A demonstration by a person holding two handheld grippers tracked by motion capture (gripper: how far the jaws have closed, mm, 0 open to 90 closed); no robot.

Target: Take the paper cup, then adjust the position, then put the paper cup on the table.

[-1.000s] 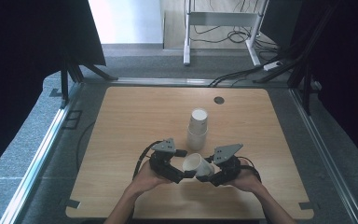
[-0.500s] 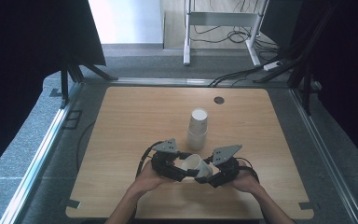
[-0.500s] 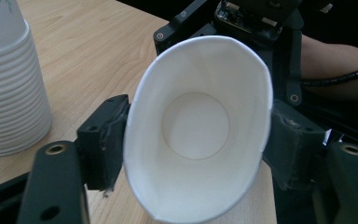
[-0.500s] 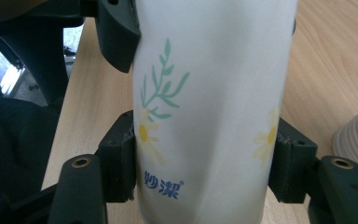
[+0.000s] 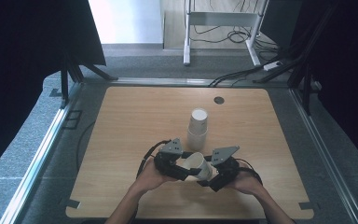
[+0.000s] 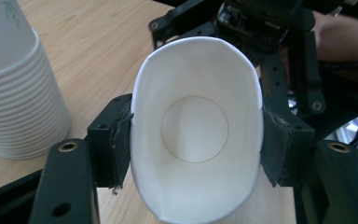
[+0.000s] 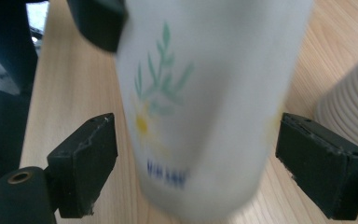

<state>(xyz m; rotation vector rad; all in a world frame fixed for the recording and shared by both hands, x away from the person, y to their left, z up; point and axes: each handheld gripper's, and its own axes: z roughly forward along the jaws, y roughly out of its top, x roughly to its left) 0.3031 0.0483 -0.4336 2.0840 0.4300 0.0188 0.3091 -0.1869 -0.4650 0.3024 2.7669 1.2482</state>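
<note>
— Near the table's (image 5: 121,140) front edge, what has changed with the paper cup (image 5: 199,165)?

— It has passed between hands. The left tongs (image 5: 186,170) have just been closing and now pinch the cup at its rim, squeezing the mouth into an oval; a second ago they stood apart around it.

— And the right tongs (image 5: 206,179)?

— Their jaws have just been opening; they stand spread on either side of the cup's body, touching nothing.

— So the cup hangs just above the table, between the two hands?

— Yes. The handover looks complete. Farther back, near the table's middle, waits the stack of cups (image 5: 197,128), likely its origin or destination.
</note>
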